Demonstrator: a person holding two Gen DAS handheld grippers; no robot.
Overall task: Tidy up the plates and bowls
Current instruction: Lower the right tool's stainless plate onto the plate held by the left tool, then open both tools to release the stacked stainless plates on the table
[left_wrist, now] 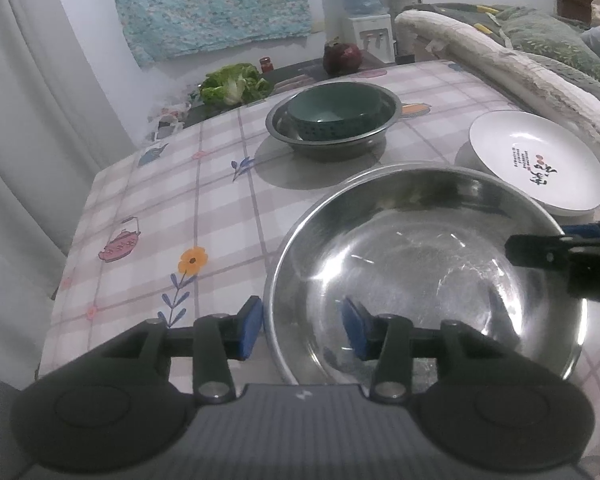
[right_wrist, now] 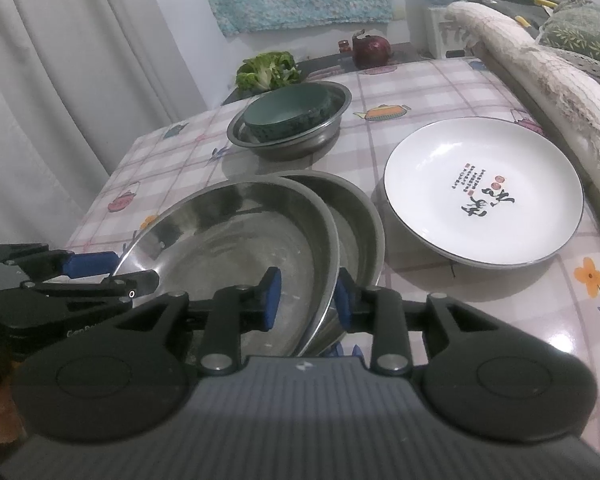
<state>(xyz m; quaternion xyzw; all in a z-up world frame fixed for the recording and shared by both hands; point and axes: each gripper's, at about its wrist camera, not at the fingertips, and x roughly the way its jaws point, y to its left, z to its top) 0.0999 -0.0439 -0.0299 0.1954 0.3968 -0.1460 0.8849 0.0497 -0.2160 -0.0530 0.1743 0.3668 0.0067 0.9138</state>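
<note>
Right gripper (right_wrist: 305, 302) astride steel pan (right_wrist: 236, 240) rim — second pan (right_wrist: 360, 220) beneath.

Shiny scratched steel bowl (left_wrist: 424, 264)

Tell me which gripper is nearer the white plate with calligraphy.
Right. The right gripper straddles the steel bowl's rim on the side facing the white plate. The left gripper sits at the bowl's opposite rim, farther away.

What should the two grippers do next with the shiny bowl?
Probably pull both back. The top steel bowl already sits tilted inside the lower steel bowl. The left hand-held gripper and right hand-held gripper straddle its rim with open jaws, so nothing grips it.
</note>
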